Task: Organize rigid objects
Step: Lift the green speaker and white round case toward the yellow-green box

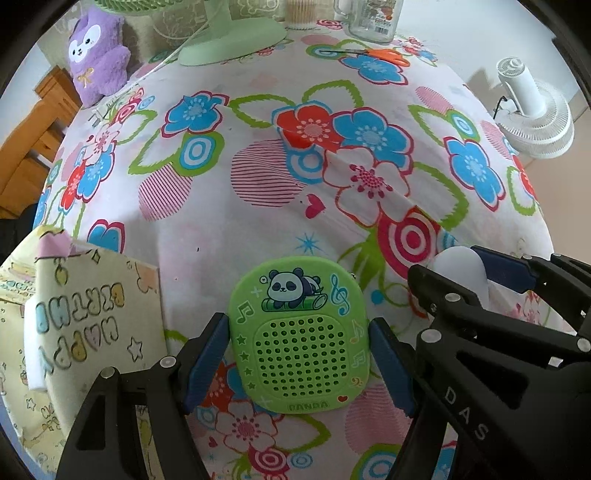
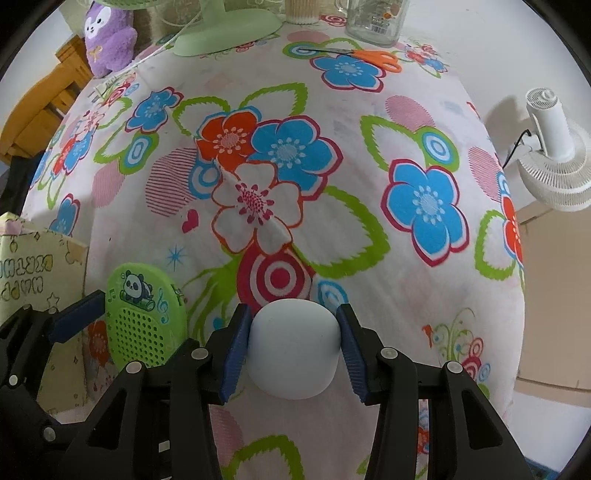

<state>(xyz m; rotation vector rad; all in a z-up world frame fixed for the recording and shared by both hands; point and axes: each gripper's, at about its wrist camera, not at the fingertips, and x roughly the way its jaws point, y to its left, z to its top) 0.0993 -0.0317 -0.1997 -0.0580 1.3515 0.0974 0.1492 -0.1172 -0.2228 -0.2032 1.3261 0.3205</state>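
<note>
A green panda speaker (image 1: pixel 299 339) sits between the blue pads of my left gripper (image 1: pixel 298 325), which press on both of its sides, just above the floral tablecloth (image 1: pixel 258 221). A white rounded object (image 2: pixel 293 347) is clamped between the pads of my right gripper (image 2: pixel 294 314), which is shut on it. Both grippers point steeply down and stand side by side. In the right wrist view the speaker (image 2: pixel 144 314) shows at the left; in the left wrist view the white object (image 1: pixel 461 266) shows at the right.
A yellow printed box (image 1: pixel 85 325) stands close on the left. Along the far edge are a purple plush (image 1: pixel 98 55), a green fan base (image 1: pixel 236 40), orange scissors (image 1: pixel 384 55) and a glass jar (image 1: pixel 375 18). A white fan (image 1: pixel 535 114) stands off the table's right side.
</note>
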